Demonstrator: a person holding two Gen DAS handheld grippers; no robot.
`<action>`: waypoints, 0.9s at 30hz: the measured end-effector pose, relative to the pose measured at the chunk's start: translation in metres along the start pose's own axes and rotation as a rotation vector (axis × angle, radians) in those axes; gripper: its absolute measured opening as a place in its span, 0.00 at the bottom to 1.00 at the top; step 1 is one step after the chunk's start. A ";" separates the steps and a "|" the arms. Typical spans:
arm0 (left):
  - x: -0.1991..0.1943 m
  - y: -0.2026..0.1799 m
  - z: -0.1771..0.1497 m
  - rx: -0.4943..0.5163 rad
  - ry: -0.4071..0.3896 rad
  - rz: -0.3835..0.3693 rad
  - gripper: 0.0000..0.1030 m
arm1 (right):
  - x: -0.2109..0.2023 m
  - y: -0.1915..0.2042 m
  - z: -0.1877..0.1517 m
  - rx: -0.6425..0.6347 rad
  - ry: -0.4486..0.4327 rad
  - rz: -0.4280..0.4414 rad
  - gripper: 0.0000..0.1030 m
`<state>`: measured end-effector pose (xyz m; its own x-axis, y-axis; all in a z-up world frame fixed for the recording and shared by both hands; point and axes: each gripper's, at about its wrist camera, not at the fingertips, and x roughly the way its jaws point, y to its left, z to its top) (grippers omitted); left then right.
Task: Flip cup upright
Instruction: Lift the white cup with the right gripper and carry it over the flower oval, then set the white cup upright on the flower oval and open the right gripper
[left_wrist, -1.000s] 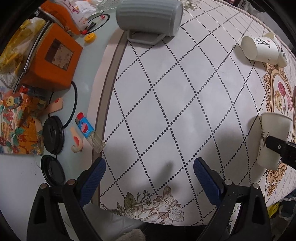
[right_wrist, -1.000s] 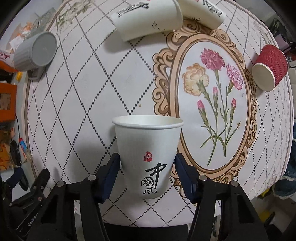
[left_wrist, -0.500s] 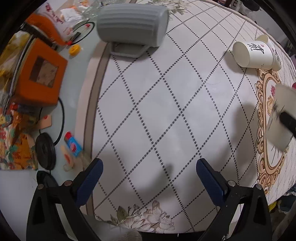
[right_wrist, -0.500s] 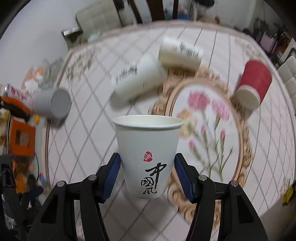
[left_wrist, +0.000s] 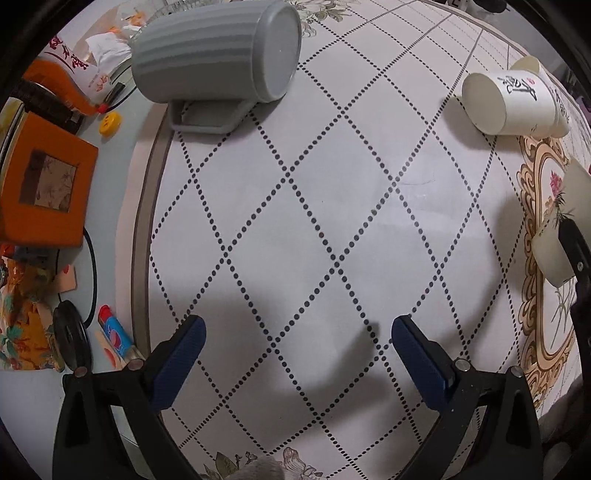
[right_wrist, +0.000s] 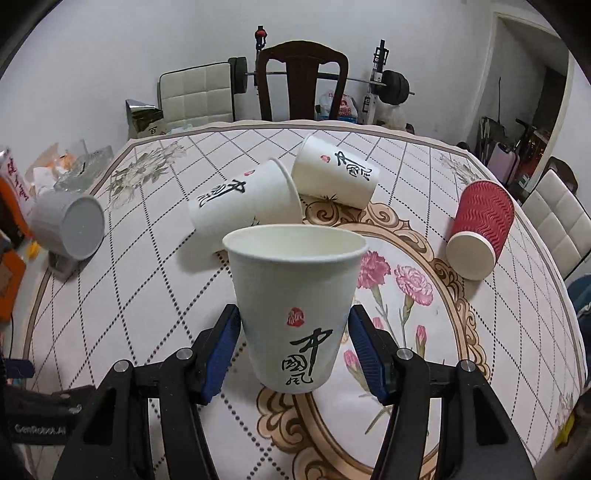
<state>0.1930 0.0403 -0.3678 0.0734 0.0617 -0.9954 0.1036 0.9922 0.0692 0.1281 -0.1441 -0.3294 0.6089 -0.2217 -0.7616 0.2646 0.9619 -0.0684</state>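
The right tongs (right_wrist: 293, 341) grip a white cup (right_wrist: 293, 295) near its base, mouth up, axis vertical, empty inside, above the table (right_wrist: 480, 332). Farther off, two white cups and a red cup (right_wrist: 480, 229) lie sideways. The left tongs (left_wrist: 297, 354) gape, holding nothing.

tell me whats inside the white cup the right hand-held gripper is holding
The held cup is mouth-up; only a strip of bare white inner wall below the far rim shows, with nothing on it. Its own front wall hides the lower inside and bottom.

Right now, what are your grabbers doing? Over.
Right gripper shut on white paper cup, mouth up, above table. Left gripper open, empty. Nothing blocking.
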 end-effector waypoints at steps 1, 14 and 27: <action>0.004 -0.009 -0.009 -0.002 -0.001 0.002 1.00 | -0.001 -0.001 -0.002 0.003 0.003 0.003 0.61; -0.038 -0.014 -0.046 -0.014 -0.094 0.054 1.00 | -0.023 -0.020 -0.023 0.015 0.093 0.047 0.85; -0.186 -0.029 -0.115 -0.034 -0.302 0.034 1.00 | -0.160 -0.080 -0.014 0.012 0.120 0.021 1.00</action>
<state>0.0627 0.0120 -0.1922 0.3688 0.0652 -0.9272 0.0630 0.9935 0.0949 -0.0010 -0.1828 -0.2113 0.5208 -0.1797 -0.8345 0.2619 0.9641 -0.0442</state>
